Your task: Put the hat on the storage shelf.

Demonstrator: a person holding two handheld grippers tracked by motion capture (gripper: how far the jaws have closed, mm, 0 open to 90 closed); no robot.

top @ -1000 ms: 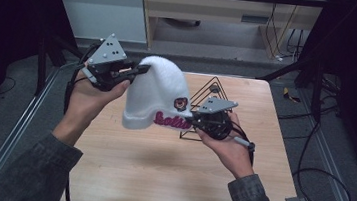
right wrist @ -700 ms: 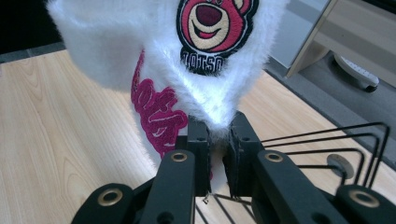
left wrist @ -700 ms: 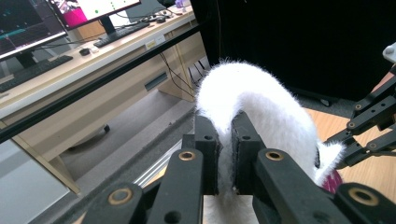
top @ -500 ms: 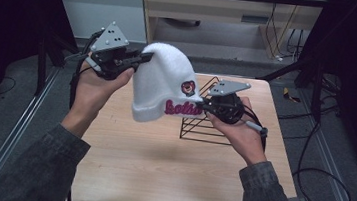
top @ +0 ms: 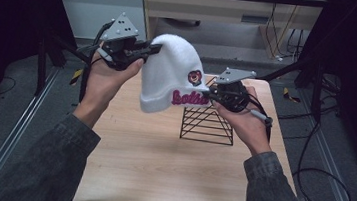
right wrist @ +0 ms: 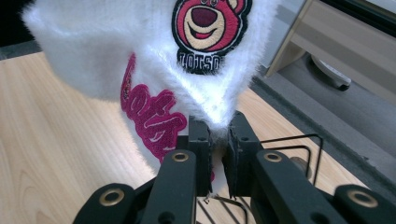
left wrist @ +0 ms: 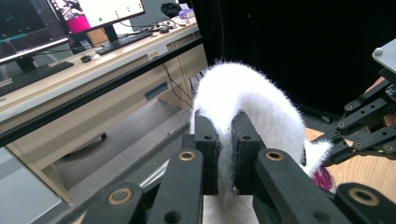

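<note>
The white beanie [top: 169, 74] hangs in the air above the far half of the table [top: 158, 179], stretched between two grippers. The left gripper [top: 144, 50] has its jaws pinched tight on the fuzzy crown, as its own view shows [left wrist: 224, 154]; the right gripper [top: 210, 98] is clamped on the folded brim beside the pink lettering, just under the bear patch [right wrist: 205, 28]. So the hat's long axis runs from the upper left down to the lower right, crown high, brim low. The black wire rack [top: 209, 124] stands on the table near the far right edge, directly beneath the right gripper and the brim. My guess is the hat goes onto that rack, and the right hand [top: 244, 122] is the nearer one.
</note>
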